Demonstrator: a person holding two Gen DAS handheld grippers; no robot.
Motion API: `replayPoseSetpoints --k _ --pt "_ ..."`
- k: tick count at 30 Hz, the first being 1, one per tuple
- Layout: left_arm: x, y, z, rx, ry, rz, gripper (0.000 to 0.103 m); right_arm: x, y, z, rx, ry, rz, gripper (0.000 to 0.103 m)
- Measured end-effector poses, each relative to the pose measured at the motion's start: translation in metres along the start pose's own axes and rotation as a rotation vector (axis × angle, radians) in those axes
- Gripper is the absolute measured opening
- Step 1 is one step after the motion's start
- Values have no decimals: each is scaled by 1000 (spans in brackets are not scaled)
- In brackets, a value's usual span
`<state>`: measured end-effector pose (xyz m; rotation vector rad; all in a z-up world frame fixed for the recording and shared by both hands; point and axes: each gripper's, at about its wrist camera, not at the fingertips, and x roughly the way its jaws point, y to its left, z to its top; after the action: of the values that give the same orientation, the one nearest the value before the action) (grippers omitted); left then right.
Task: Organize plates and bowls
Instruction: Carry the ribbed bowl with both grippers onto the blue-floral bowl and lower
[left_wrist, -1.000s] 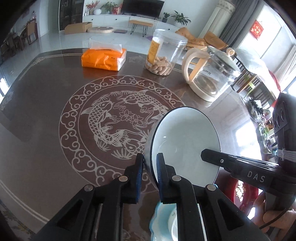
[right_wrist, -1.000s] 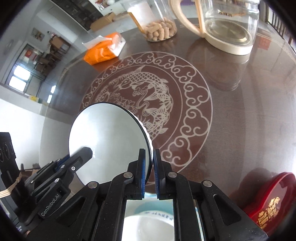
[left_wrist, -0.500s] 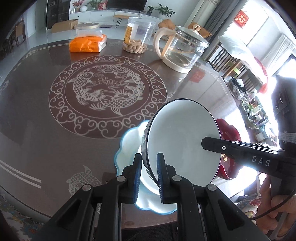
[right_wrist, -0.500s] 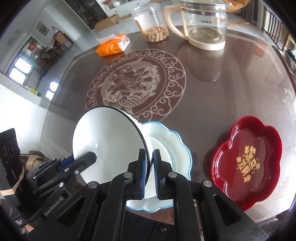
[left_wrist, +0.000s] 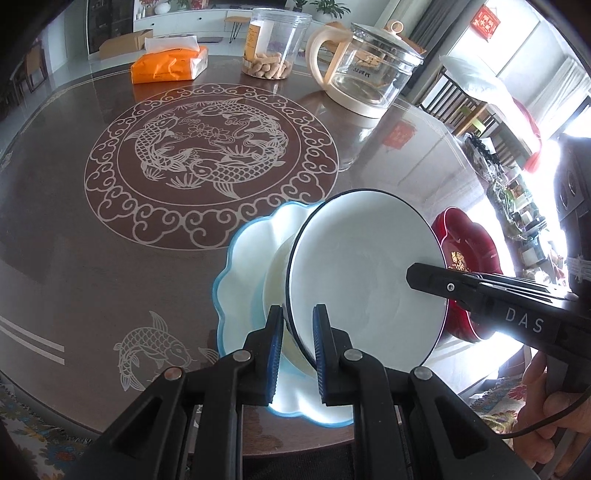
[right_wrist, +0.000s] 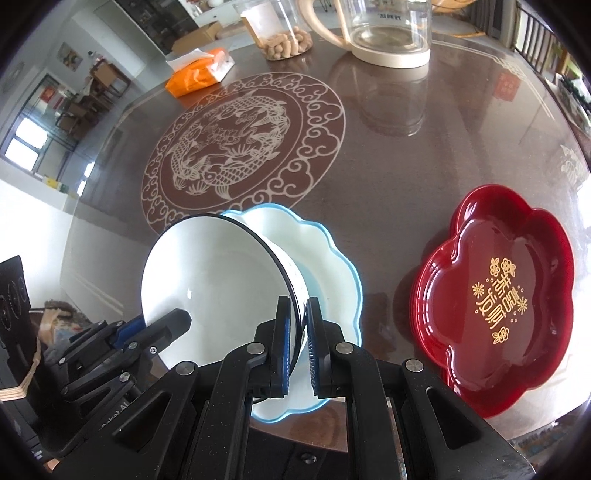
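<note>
Two black hand-held grippers clamp one white ceramic bowl with a thin dark rim (left_wrist: 364, 280) from opposite sides. The left gripper (left_wrist: 297, 345) has its blue-padded fingers pinched on the near-left part of the rim, one pad inside and one outside the wall. The right gripper (right_wrist: 298, 341) grips the opposite edge of the rim the same way, its jaws nearly together with only the thin bowl wall between them. The bowl is tilted, its open mouth turned partly sideways, and it sits over a pale white scalloped plate with a light blue edge (right_wrist: 332, 258); whether its base touches the plate cannot be told. That plate lies on the dark brown glossy round table (left_wrist: 55, 229), close to the near edge. Just beside the plate, on the right gripper's side, lies a red flower-shaped lacquer tray with gold characters (right_wrist: 502, 291), apart from it. Beyond the plate is the table's pale fish-and-cloud medallion (left_wrist: 210, 162). Well beyond that stand an orange tissue pack (left_wrist: 166, 66), a clear plastic jar holding peanuts (left_wrist: 275, 48) and a glass kettle with a cream handle (left_wrist: 365, 74).
</note>
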<state>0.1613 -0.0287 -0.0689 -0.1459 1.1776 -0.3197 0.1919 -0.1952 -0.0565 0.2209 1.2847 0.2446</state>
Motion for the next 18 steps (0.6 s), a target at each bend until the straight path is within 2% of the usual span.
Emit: replayPoseSetpoints --k 6,12,18 --pt "0 -5 0 34 -12 27 14 2 2 -1 -28 -11 -20 11" --pt "-2 -9 0 88 -38 89 18 9 5 -4 -58 -23 -46 11" --pt "-6 -11 3 111 -59 107 18 8 9 -5 -94 -45 -71 11"
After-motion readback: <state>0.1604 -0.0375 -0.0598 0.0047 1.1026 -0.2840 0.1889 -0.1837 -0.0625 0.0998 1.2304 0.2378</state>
